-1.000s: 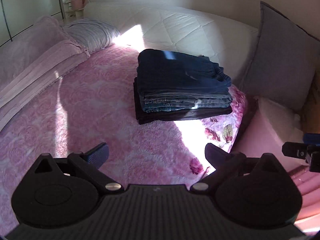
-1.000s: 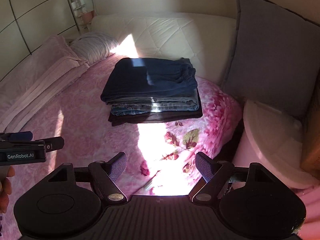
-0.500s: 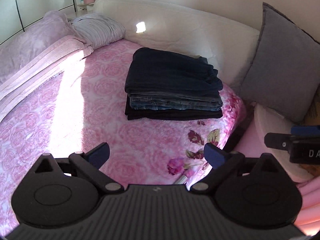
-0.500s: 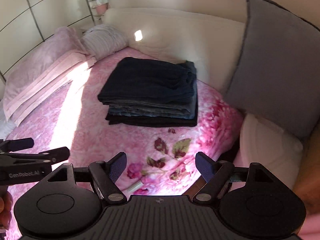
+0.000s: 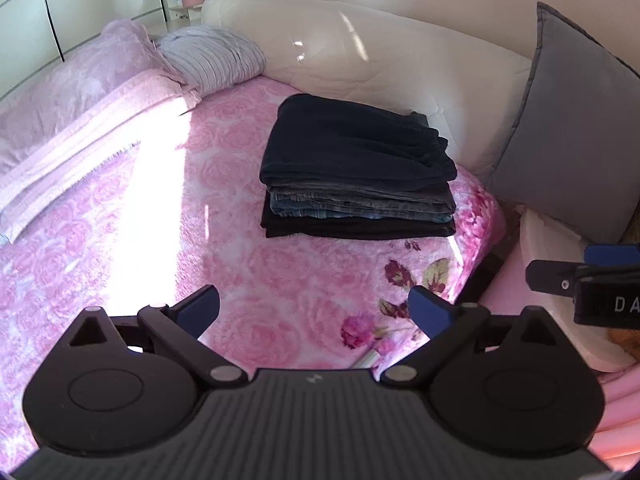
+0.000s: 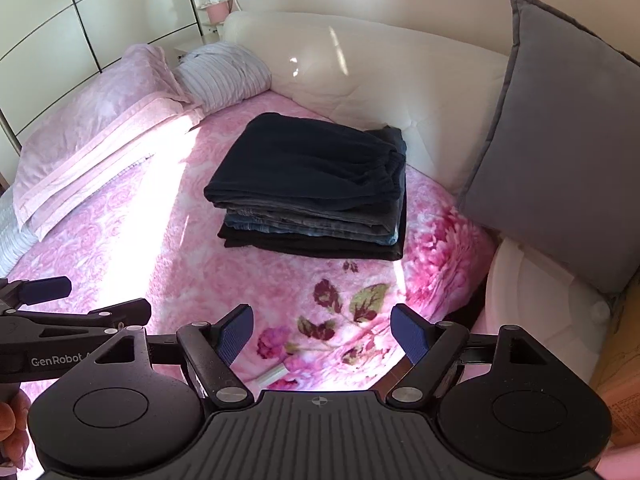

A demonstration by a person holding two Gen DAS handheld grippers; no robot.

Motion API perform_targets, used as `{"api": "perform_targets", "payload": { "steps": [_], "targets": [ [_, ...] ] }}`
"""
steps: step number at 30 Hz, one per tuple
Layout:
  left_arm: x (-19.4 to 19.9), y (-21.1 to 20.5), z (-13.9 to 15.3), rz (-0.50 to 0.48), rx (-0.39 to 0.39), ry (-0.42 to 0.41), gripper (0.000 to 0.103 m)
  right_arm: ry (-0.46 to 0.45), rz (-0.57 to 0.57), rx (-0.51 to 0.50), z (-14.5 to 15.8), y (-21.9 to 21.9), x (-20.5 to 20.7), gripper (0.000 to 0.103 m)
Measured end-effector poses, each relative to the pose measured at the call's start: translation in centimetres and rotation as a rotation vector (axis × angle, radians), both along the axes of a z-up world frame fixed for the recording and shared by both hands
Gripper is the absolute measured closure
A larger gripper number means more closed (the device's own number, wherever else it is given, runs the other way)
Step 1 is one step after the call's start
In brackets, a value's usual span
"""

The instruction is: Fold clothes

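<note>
A neat stack of folded clothes (image 5: 356, 172) (image 6: 316, 192) lies on the pink rose blanket (image 5: 160, 232) (image 6: 168, 248): a dark navy piece on top, blue denim under it, a black piece at the bottom. My left gripper (image 5: 314, 312) hangs open over the blanket, well short of the stack, with nothing between its fingers. My right gripper (image 6: 322, 332) is also open and empty, above the flowered corner of the blanket. The left gripper (image 6: 60, 300) shows at the left edge of the right wrist view, the right gripper (image 5: 580, 280) at the right edge of the left wrist view.
A white padded headboard (image 5: 380, 64) curves behind the stack. A grey cushion (image 5: 572, 128) (image 6: 560, 152) leans at the right. Pink pillows (image 6: 100, 120) and a striped pillow (image 5: 216, 60) lie at the left. The bed edge drops by a white round stool (image 6: 540, 312). A hand (image 6: 12, 428) shows.
Both grippers have risen and tipped back, so the stack sits lower and farther in view. The lighting brightened; the sun patch shifted left. The clothes have not moved.
</note>
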State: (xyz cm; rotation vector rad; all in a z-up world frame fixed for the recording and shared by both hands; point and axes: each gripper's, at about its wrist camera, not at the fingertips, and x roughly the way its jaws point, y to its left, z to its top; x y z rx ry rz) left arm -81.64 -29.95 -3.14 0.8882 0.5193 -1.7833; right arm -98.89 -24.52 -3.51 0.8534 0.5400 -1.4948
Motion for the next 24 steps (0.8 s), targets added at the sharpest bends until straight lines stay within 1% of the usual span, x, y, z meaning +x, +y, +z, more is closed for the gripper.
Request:
{"api": "perform_targets", "payload": {
  "steps": [8, 14, 24],
  "targets": [
    [0.2, -0.5, -0.1, 0.034, 0.0, -0.003, 0.004, 0.022, -0.004, 0.002, -0.1, 0.0, 0.2, 0.024],
    [0.1, -0.4, -0.3, 0.023, -0.003, -0.017, 0.004, 0.028, -0.002, 0.002, -0.2, 0.0, 0.4, 0.024],
    [0.4, -0.6, -0.4, 0.024, -0.005, -0.018, 0.004, 0.034, 0.011, 0.005, -0.2, -0.3, 1.1, 0.024]
  ]
}}
